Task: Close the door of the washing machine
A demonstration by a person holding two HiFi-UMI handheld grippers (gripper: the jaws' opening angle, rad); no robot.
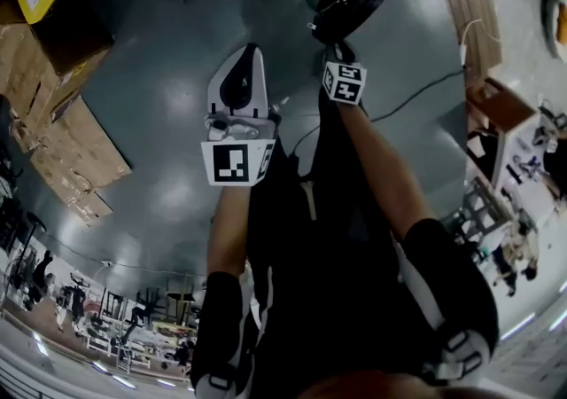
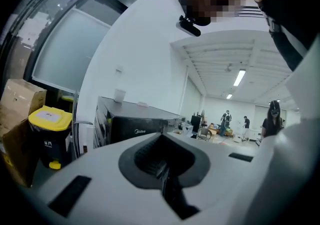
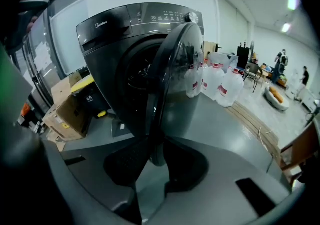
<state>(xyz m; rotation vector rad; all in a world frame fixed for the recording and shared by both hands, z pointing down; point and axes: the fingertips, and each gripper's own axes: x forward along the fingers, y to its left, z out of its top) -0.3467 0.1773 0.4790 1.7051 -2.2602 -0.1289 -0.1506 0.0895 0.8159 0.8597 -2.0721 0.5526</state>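
Grey floor (image 1: 159, 149), washer (image 3: 107, 39) ahead: right gripper (image 3: 150, 155) pinches the rim of the open door (image 3: 182, 69); left gripper (image 2: 162, 164) pressed together, empty. Closing step in hand; next, swing door toward the drum (image 3: 136, 76).

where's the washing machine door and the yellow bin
washing machine door (image 3: 182, 61), right gripper view, on its dark glass front
yellow bin (image 2: 50, 119), left gripper view, on its lid
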